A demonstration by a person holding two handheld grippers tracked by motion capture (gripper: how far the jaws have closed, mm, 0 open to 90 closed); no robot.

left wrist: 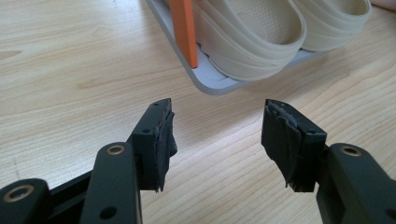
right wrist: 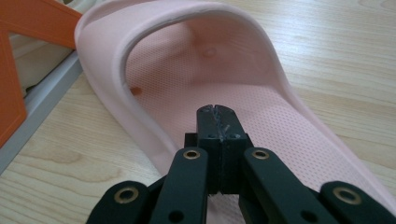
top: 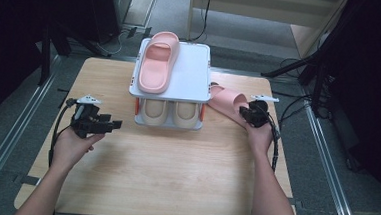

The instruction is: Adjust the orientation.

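Pink slipper (top: 227, 103) lies on the surface (top: 174, 176) right of the shoe rack (top: 200, 83), sole down, long axis diagonal: toe end toward the rack, heel end toward the person's right hand. Right claw (right wrist: 217, 112) pressed together, nothing between its tips, over the slipper's footbed near the heel. Left claw (left wrist: 217, 135) spread wide, empty, aimed at the rack's lower tier with its beige slippers (left wrist: 261, 32).

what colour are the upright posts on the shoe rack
Orange; the upright post of the grey two-tier shoe rack shows best in the left gripper view.
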